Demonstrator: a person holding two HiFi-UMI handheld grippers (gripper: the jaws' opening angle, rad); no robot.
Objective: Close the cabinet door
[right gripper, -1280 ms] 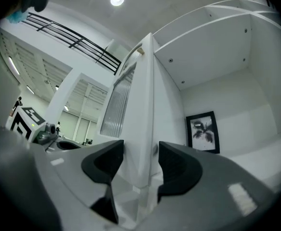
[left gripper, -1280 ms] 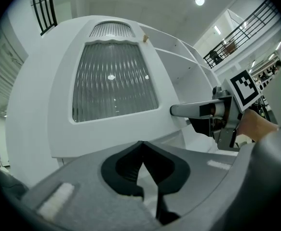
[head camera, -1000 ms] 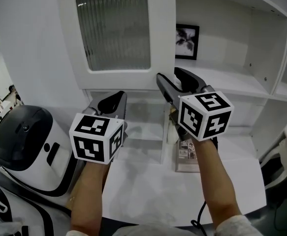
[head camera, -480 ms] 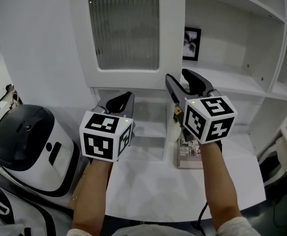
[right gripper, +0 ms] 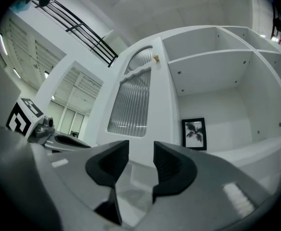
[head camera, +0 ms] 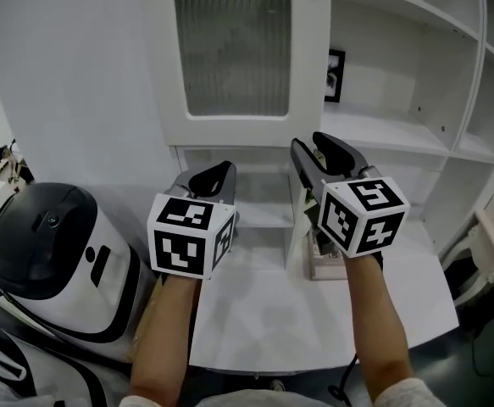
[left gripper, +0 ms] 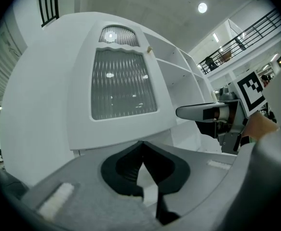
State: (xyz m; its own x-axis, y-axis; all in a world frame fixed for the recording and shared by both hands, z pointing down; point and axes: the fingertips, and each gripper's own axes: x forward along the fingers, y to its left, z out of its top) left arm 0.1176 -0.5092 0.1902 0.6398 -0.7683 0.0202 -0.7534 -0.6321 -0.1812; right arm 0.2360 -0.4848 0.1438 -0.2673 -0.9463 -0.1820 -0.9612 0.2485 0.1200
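grippers sit nearest, over the white counter [head camera: 255,320]: the left gripper [head camera: 213,175] is clenched on nothing, its tips meeting, while the right gripper [head camera: 313,144] stands part-open and empty, its jaws having just been narrowing. just beyond them hangs the cabinet door [head camera: 238,49], the one with the ribbed glass pane. it stands swung out in front of the cabinet, so the open shelves [head camera: 382,134] to its right are still exposed. neither gripper visibly touches it, though the right one is close under its lower corner. by my reading the closing is barely begun, and nearly all of the swing remains. compared with a second ago, both grippers sit further right and closer to the door, whose edge now hides part of the framed picture [head camera: 335,76].
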